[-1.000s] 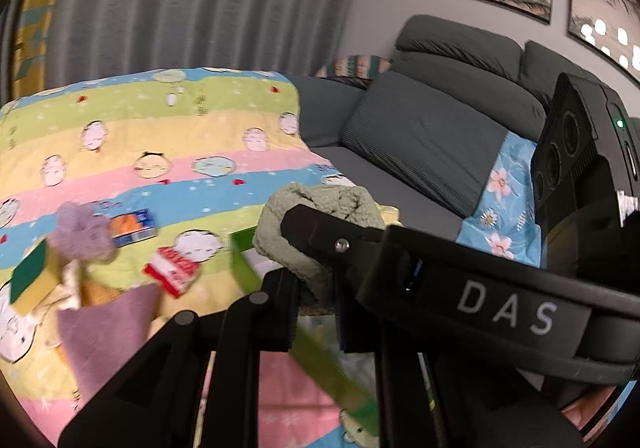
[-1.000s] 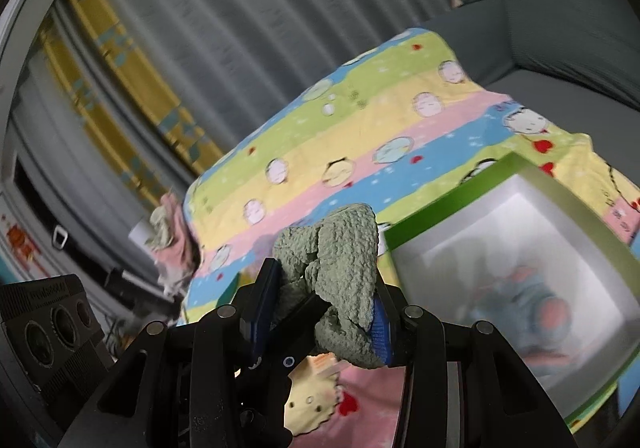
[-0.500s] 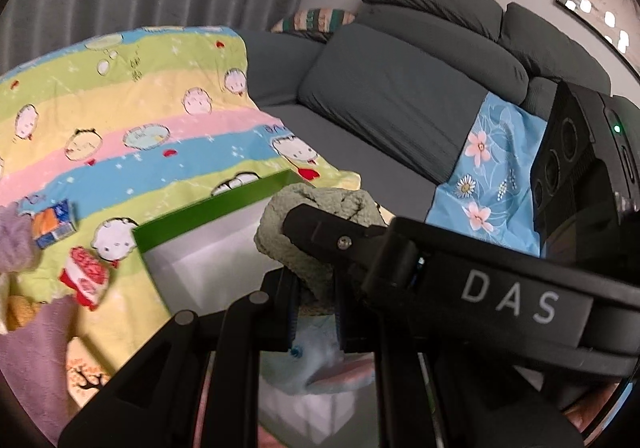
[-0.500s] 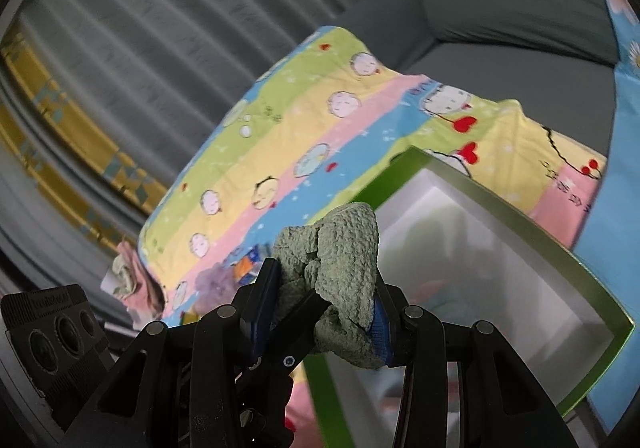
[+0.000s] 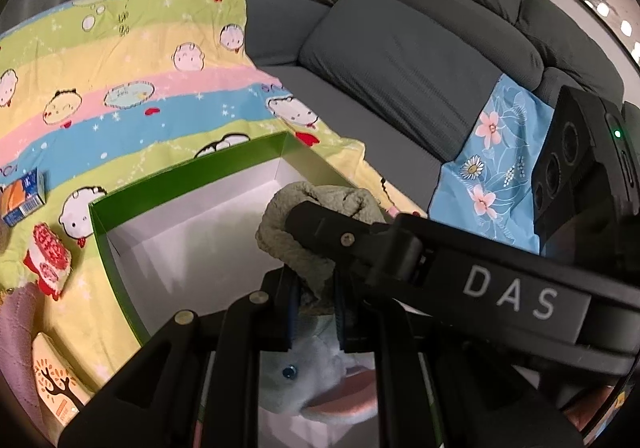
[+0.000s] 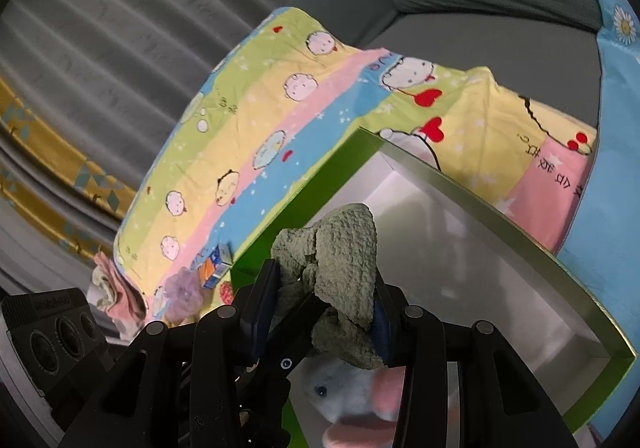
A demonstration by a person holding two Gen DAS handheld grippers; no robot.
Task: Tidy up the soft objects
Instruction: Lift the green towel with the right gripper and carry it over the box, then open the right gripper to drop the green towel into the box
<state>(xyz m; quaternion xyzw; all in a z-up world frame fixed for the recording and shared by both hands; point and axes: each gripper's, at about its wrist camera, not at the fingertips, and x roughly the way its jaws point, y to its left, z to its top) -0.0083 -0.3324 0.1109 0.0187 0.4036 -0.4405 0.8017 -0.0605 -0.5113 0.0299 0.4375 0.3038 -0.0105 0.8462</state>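
Both grippers now over green box (image 5: 192,172), 1 green cloth (image 6: 344,260), 1 plush (image 6: 344,392)

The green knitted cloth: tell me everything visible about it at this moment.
The green knitted cloth is a sage-green, nubbly, towel-like fabric, bunched and folded into a lump. Both grippers pinch it: the right gripper and the left gripper are shut on it. It hangs in the air above the open green box, over a grey-blue plush toy lying inside.

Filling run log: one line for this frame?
both hand-held grippers shut on green cloth | above green box | plush toy inside
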